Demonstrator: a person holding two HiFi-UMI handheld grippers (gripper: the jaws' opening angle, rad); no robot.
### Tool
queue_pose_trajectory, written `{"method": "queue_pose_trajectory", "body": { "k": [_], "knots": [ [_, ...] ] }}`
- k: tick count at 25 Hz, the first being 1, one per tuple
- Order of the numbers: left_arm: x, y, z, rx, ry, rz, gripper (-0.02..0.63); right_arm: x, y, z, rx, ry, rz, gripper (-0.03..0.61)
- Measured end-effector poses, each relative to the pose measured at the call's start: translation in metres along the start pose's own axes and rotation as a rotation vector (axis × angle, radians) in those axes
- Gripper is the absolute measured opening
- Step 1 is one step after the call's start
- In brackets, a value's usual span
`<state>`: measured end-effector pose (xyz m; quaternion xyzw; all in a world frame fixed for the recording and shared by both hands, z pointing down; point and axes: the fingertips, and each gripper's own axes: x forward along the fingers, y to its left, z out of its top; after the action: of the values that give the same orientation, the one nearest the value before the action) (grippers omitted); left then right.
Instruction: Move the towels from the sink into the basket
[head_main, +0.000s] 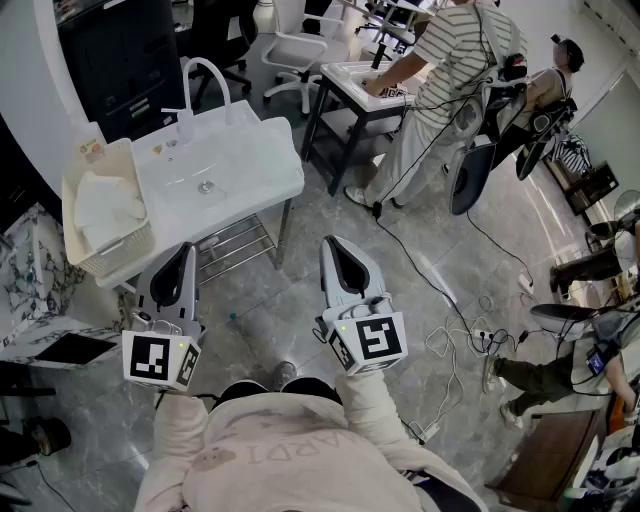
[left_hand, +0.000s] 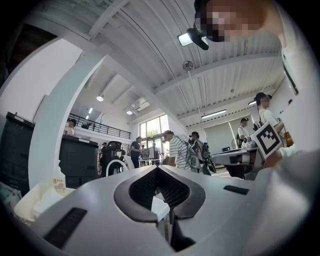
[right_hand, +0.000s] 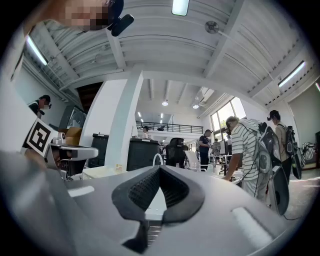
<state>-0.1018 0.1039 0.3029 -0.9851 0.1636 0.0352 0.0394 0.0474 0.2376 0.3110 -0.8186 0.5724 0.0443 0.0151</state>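
Left hand-held gripper (head_main: 186, 252): clenched, nothing between its jaws, held low by the person's body.
Right hand-held gripper (head_main: 336, 245): clenched too, empty, beside the left one.
Towels (head_main: 108, 205): lay white in the basket (head_main: 112, 258).
Basket: stood at the left end of the sink (head_main: 240, 155), well apart from both grippers.

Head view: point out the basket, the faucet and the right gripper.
basket (head_main: 118, 257), head view, woven front wall.
faucet (head_main: 184, 105), head view, upright stem.
right gripper (head_main: 334, 244), head view, tips of its shut jaws.
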Motion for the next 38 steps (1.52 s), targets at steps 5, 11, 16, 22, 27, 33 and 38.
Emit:
{"method": "queue_pose_trajectory", "body": {
  "k": [5, 11, 16, 22, 27, 33, 38],
  "knots": [
    [0.001, -0.001, -0.001, 0.001, -0.007, 0.0, 0.005, 0.0, 0.0, 0.0, -0.013, 0.002, 0.003, 0.011],
    [0.006, -0.001, 0.0, 0.005, -0.011, 0.006, 0.005, 0.006, -0.004, 0.001, -0.009, -0.004, 0.012, 0.011],
    [0.011, -0.003, 0.004, 0.012, -0.017, 0.012, 0.005, 0.01, -0.009, 0.005, -0.026, -0.01, 0.03, 0.011],
    [0.025, -0.01, 0.003, 0.022, -0.023, 0.029, 0.005, 0.017, -0.026, 0.005, 0.008, -0.05, 0.039, 0.009],
    [0.035, -0.019, 0.003, 0.027, -0.025, 0.043, 0.005, 0.02, -0.04, -0.003, 0.039, -0.038, 0.064, 0.011],
    [0.042, -0.031, -0.009, 0.039, 0.0, 0.043, 0.005, 0.025, -0.048, -0.016, 0.065, -0.023, 0.085, 0.011],
    [0.054, -0.021, -0.012, 0.034, 0.003, 0.051, 0.005, 0.041, -0.051, -0.02, 0.064, -0.015, 0.093, 0.01]
  ]
}}
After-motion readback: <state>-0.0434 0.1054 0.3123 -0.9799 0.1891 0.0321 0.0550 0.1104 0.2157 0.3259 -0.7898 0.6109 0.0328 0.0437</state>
